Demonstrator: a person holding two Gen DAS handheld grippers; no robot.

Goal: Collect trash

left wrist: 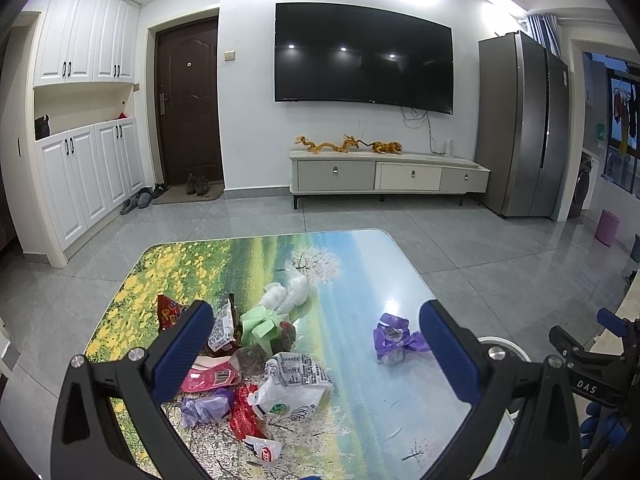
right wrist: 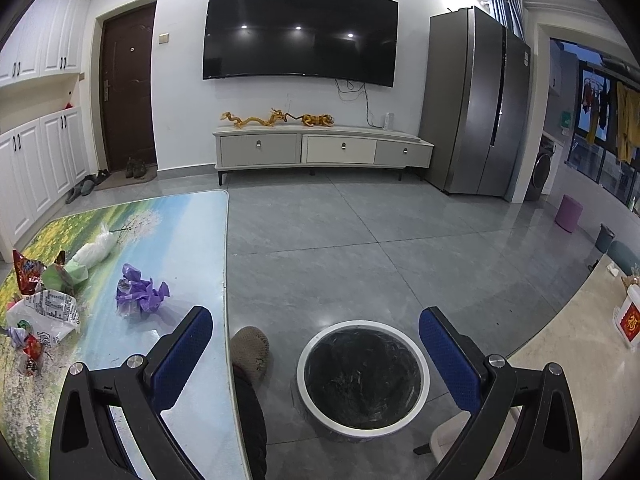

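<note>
A pile of wrappers lies on the printed table: a white printed bag, green paper, red packets and clear plastic. A crumpled purple wrapper lies apart to the right; it also shows in the right wrist view. My left gripper is open and empty above the table, its jaws spanning the pile and the purple wrapper. My right gripper is open and empty above a round white-rimmed trash bin with a black liner on the floor.
The table edge runs left of the bin. A brown knitted object lies on the floor by the table. A pale counter with a white box stands at right. A TV stand, fridge and purple stool stand beyond.
</note>
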